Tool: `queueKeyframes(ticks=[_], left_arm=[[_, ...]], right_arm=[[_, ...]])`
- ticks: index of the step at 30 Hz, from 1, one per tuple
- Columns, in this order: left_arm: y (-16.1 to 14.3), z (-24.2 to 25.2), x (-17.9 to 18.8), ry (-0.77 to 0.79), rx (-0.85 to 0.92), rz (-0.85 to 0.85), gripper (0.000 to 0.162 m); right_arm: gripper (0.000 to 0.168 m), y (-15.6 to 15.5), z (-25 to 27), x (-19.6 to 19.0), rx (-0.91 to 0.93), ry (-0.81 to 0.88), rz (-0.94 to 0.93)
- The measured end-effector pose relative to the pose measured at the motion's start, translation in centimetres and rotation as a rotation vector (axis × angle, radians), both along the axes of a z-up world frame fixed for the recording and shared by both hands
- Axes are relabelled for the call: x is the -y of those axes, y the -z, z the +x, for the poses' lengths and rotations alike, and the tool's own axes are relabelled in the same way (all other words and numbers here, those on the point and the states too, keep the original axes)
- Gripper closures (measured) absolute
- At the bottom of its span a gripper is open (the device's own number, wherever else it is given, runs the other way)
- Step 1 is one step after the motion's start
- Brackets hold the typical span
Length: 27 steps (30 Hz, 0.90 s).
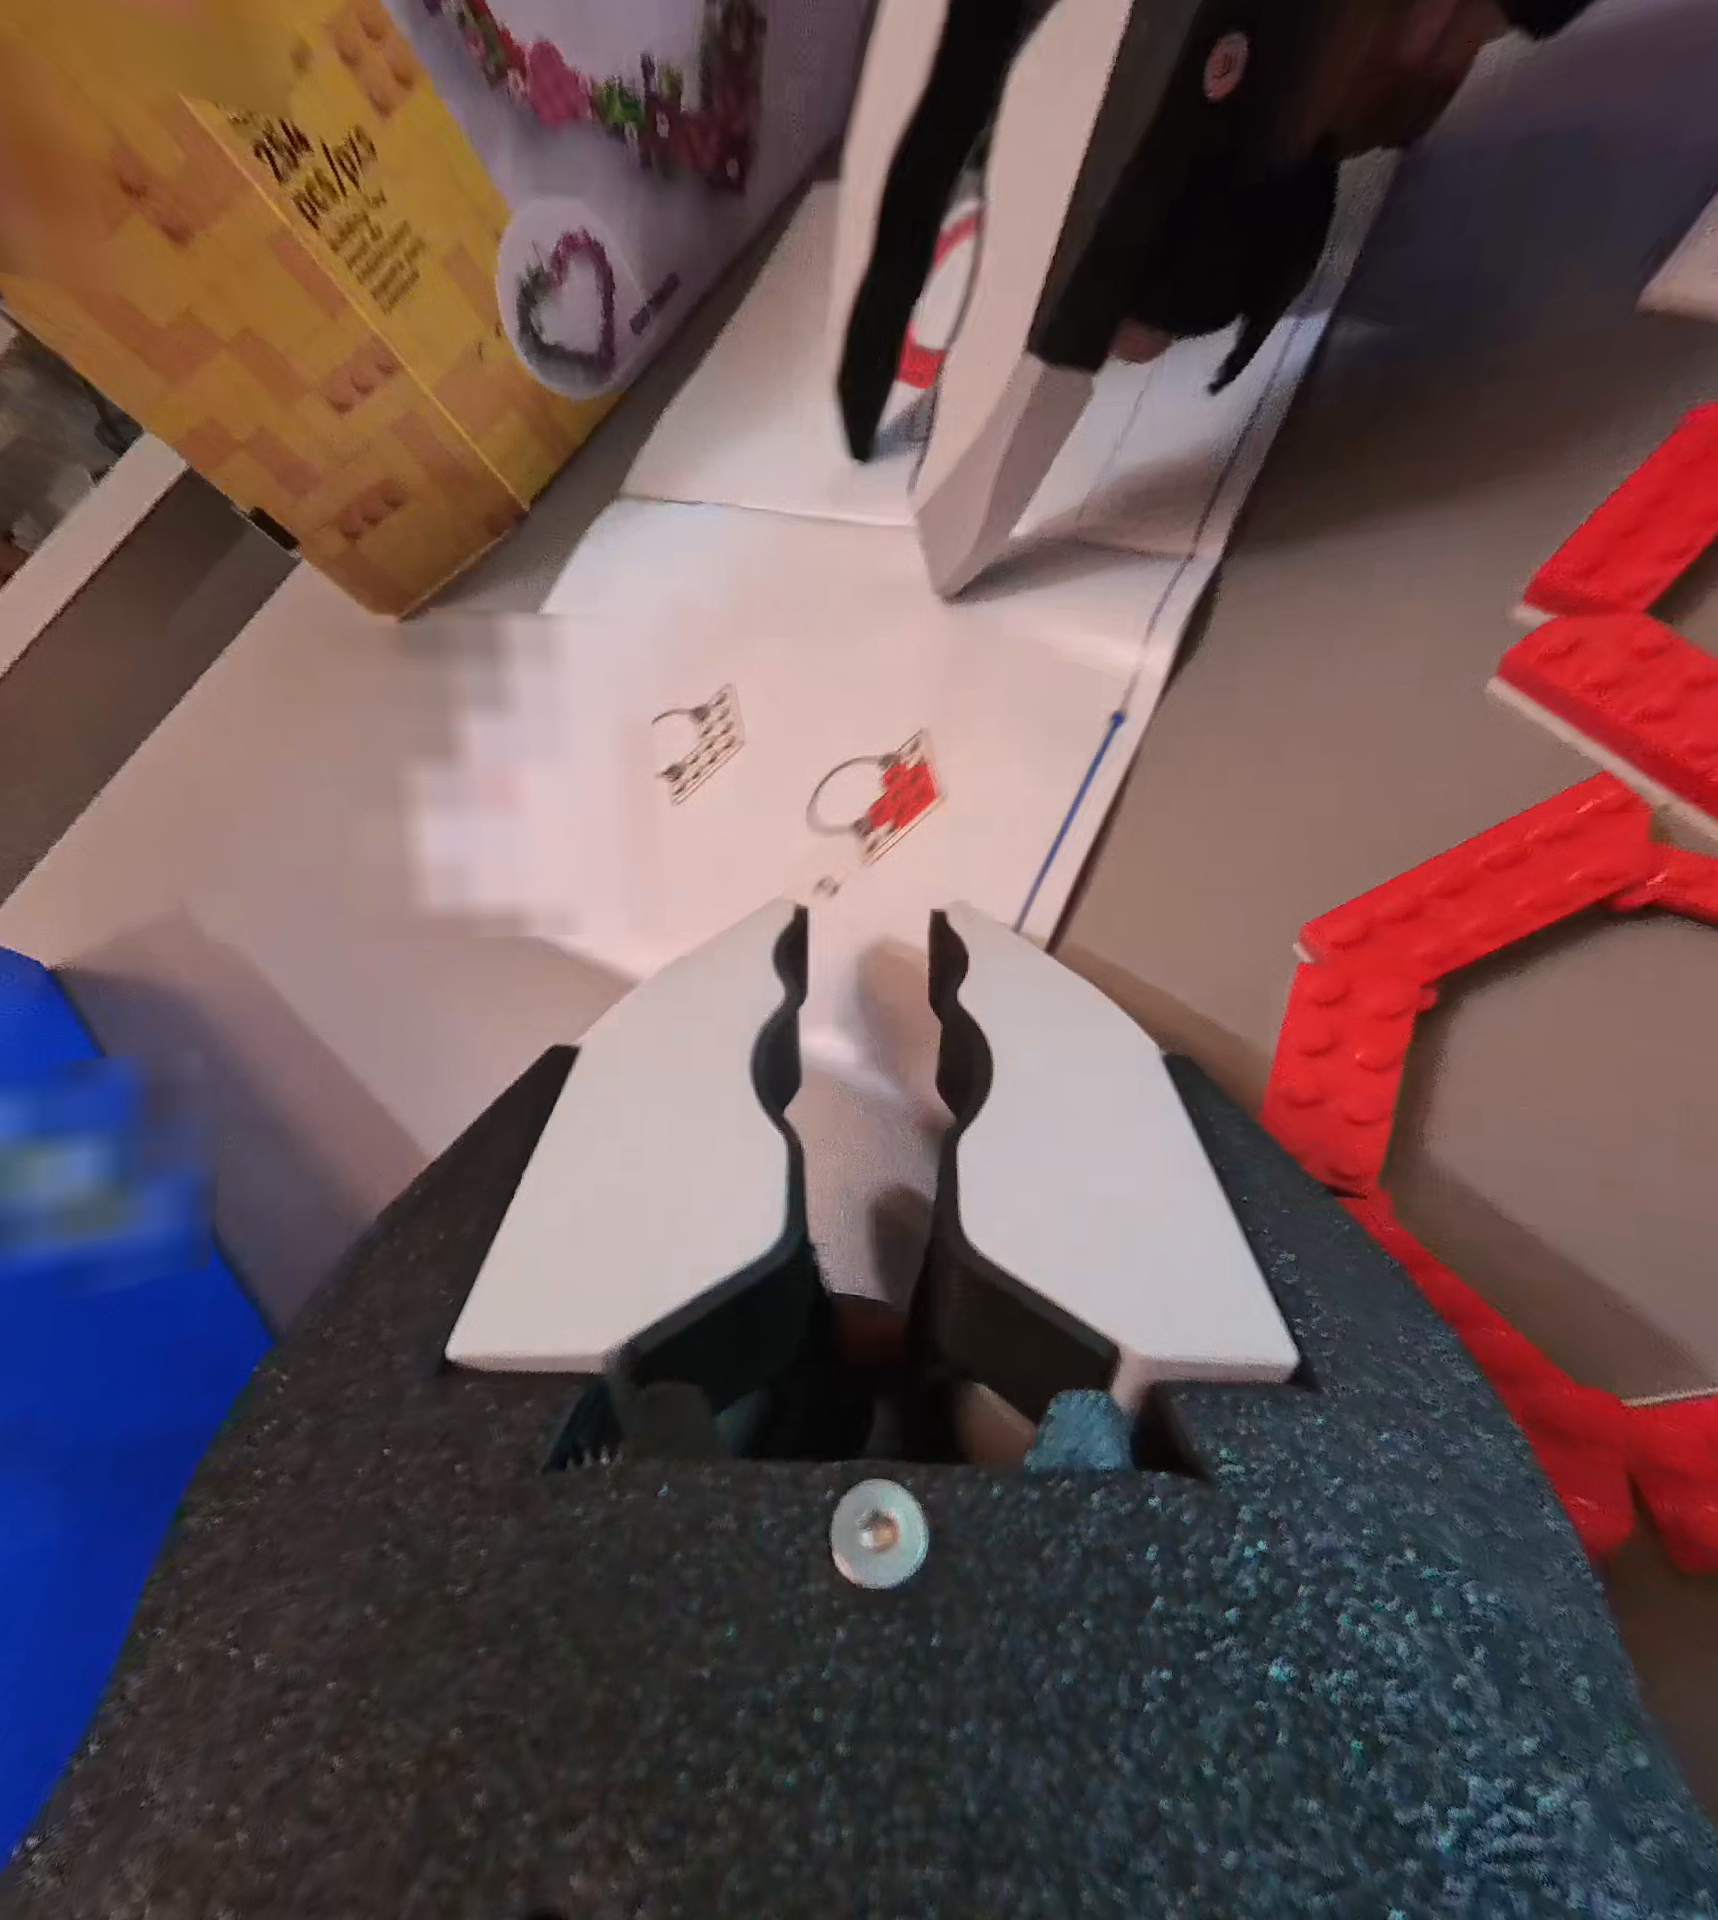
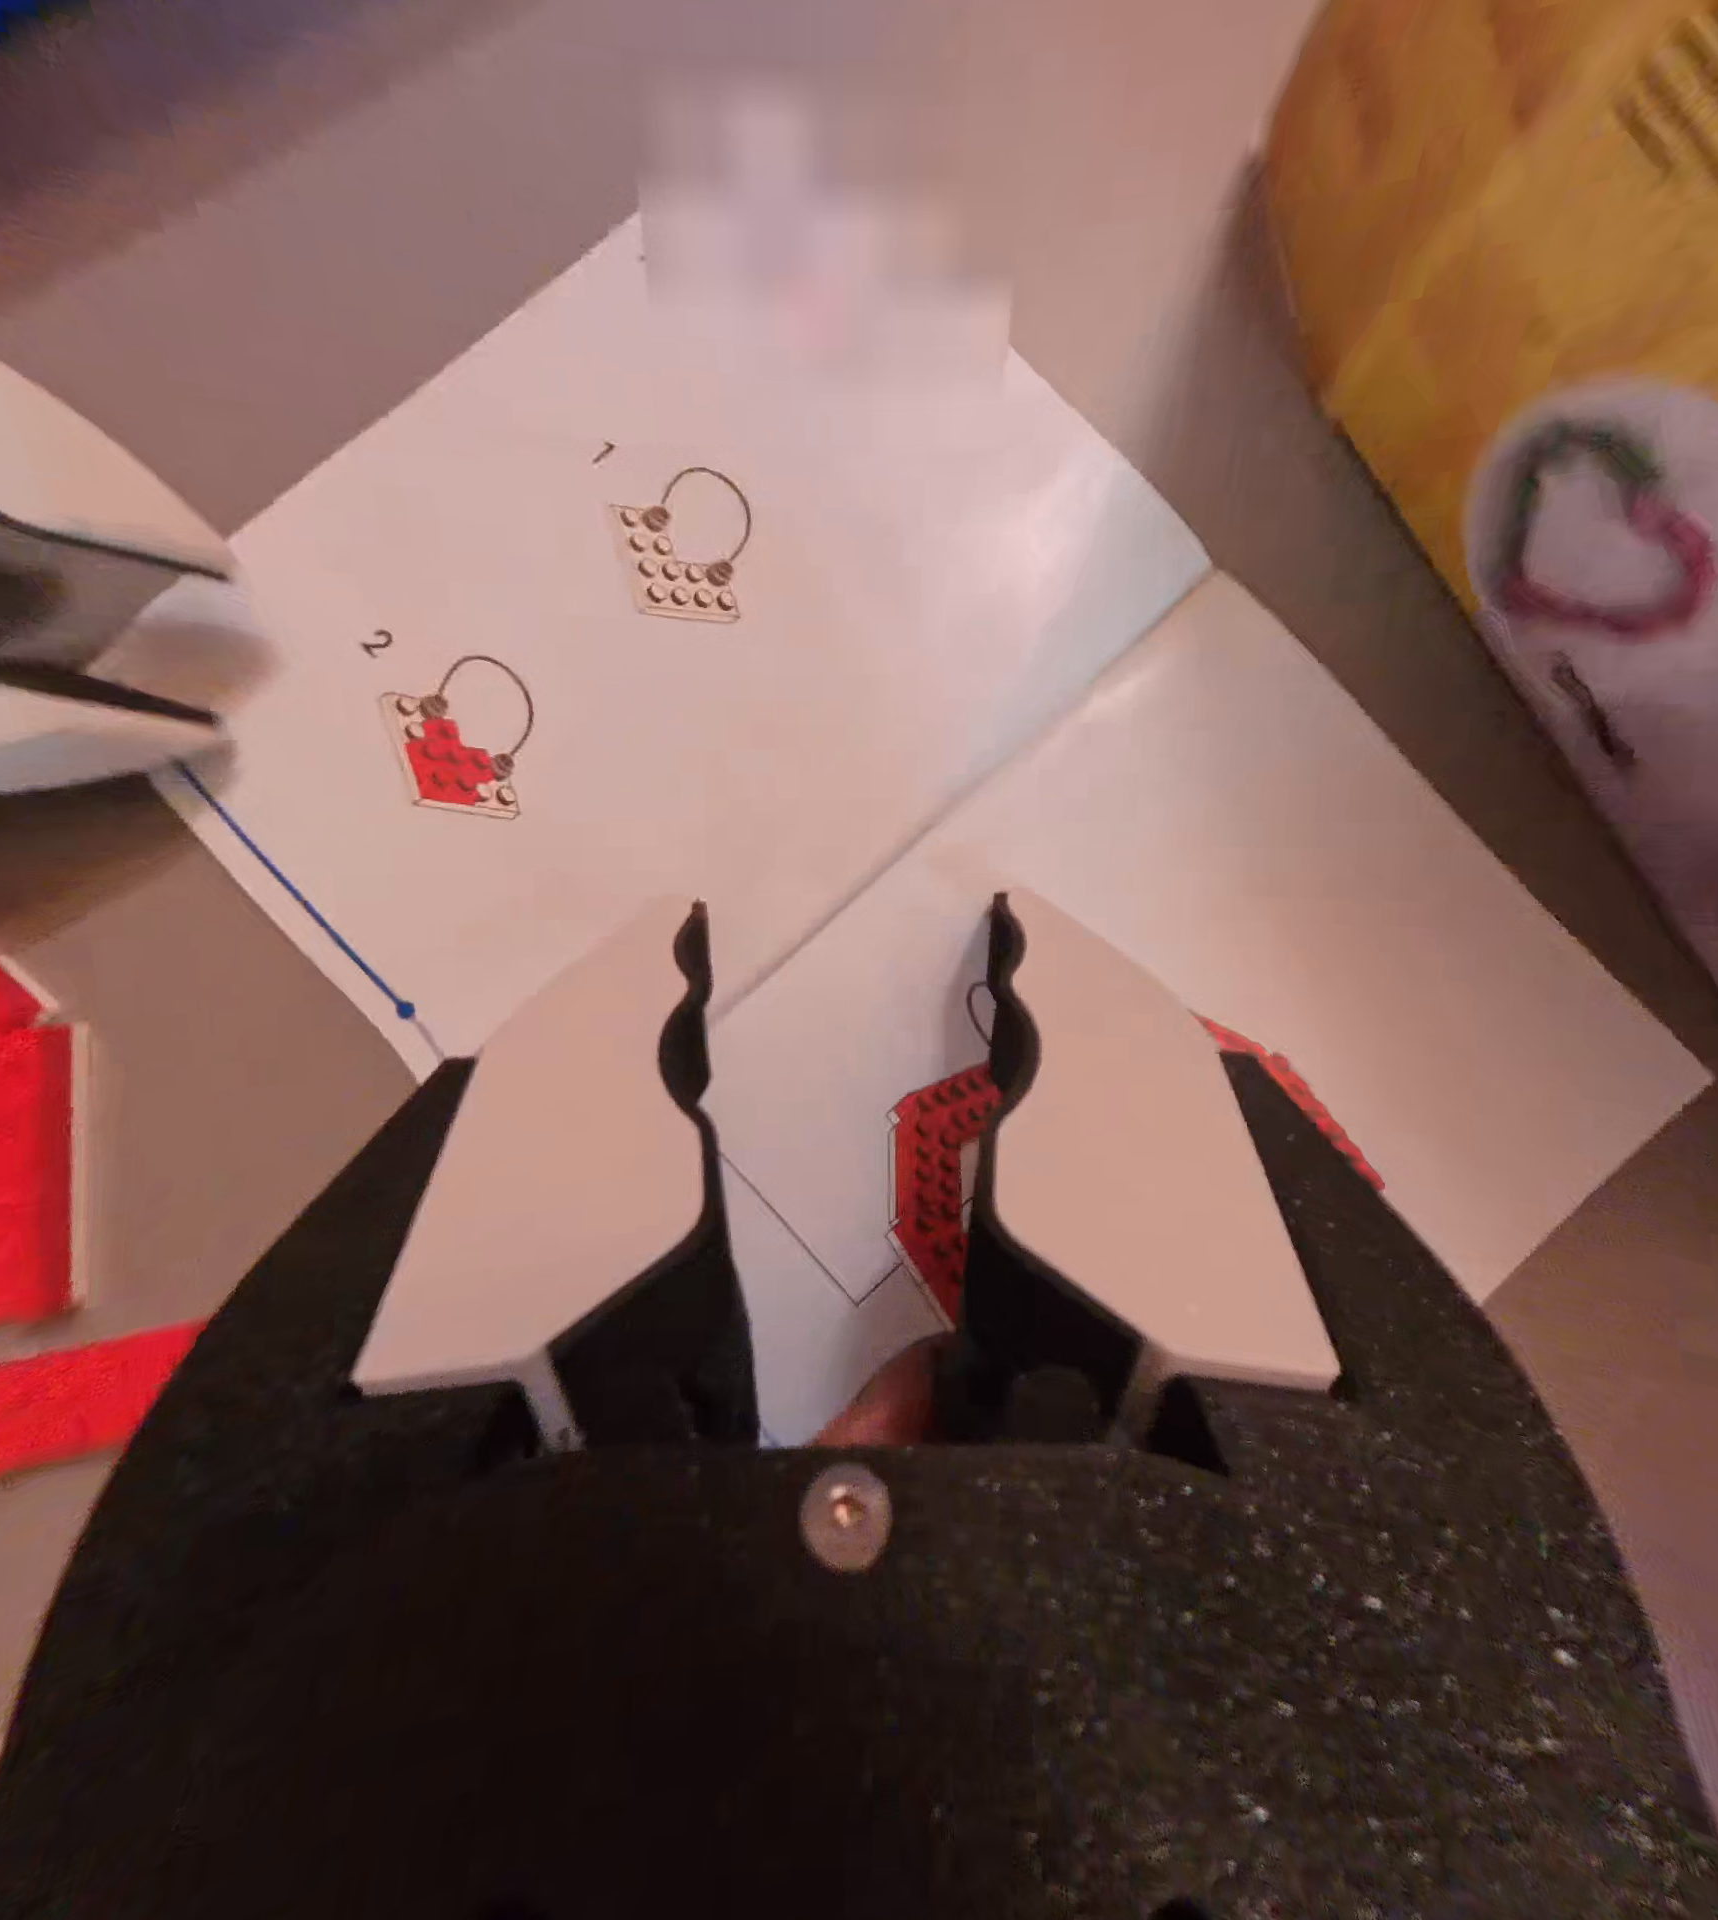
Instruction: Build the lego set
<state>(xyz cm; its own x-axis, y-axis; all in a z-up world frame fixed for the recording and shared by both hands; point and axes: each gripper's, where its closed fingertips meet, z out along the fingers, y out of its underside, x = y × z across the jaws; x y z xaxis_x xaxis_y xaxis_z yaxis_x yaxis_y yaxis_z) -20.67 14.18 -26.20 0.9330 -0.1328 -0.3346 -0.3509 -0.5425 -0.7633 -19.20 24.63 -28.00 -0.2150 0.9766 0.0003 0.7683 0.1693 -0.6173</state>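
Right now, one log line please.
left gripper: open, empty | right gripper: open, empty | both over instruction sheet | red frame: untouched

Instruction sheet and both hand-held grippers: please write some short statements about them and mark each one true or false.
1. The left hand-held gripper holds a red brick. False: nothing sits between its fingers.
2. The right hand-held gripper is open. True.
3. The instruction sheet lies unfolded under both. True.
4. The red frame rests on the sheet. False: it lies on the table beside it.
5. The box is blue. False: yellow.
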Motion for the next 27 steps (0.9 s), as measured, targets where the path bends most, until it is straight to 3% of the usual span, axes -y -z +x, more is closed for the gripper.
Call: queueKeyframes(ticks=[5, 12, 19, 27], left_arm=[[-2.0, 0.5, 0.0, 0.010, 0.075, 0.123, 0.141], [-2.3, 0.2, 0.1, 0.001, 0.072, 0.145, 0.142], [-2.1, 0.0, 0.0, -0.001, 0.042, 0.142, 0.142], [-1.9, 0.1, -0.1, 0.008, -0.010, 0.138, 0.142]], right_arm=[[0.116, 0.1, 4.5, -5.0, 0.026, 0.212, 0.000], [0.116, 0.0, 4.8, -5.4, -0.025, 0.206, -0.004], [0.129, -5.8, 6.9, -1.8, -0.207, 0.118, -0.053], [0.127, -3.6, 14.8, 0.5, -0.074, 0.282, -0.100]])
